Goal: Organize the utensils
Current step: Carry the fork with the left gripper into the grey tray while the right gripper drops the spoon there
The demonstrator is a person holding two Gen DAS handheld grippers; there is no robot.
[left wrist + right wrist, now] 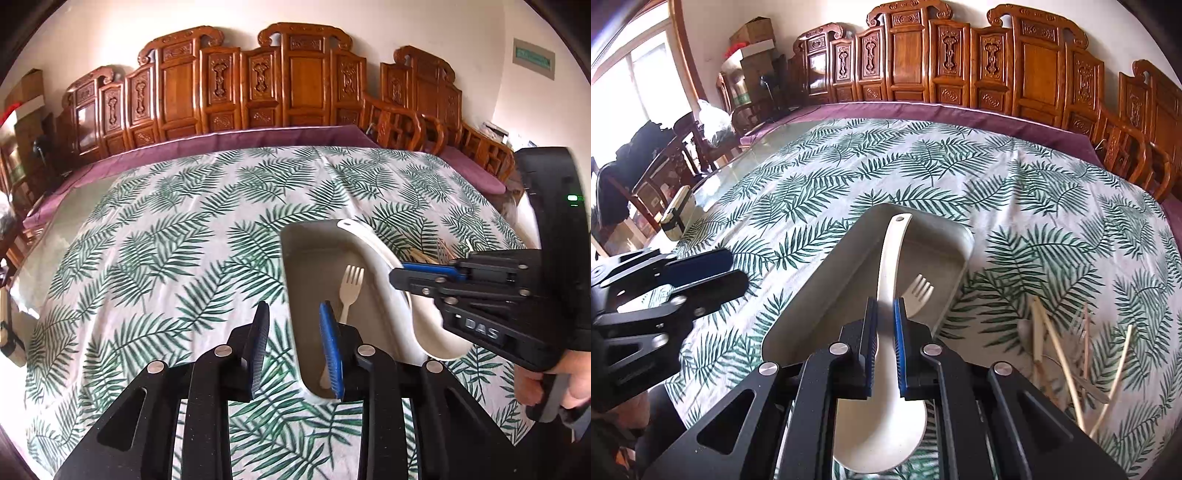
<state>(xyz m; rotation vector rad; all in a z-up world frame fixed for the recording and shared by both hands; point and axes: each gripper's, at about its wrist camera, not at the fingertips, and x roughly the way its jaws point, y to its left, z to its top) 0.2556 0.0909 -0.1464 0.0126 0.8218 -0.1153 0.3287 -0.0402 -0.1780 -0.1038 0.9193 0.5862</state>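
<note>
A long cream tray [306, 251] [831, 266] lies on the leaf-print cloth with a cream fork [351, 284] [919, 291] on its floor. My right gripper [884, 325] [402, 276] is shut on the handle of a white rice spoon [892, 258] [369, 243], which hangs tilted over the tray; its bowl is near the camera and its handle tip points away. My left gripper [295, 332] [713, 277] stands open above the tray's near left rim. Nothing is pressed between its pads, and the fork's handle runs just behind the blue right pad [330, 347].
A loose pile of chopsticks and metal utensils [1063, 350] [436, 254] lies on the cloth right of the tray. Carved wooden chairs [295, 92] line the far edge. A small lidded container [674, 218] stands at the left table edge. A hand [569, 384] holds the right gripper's handle.
</note>
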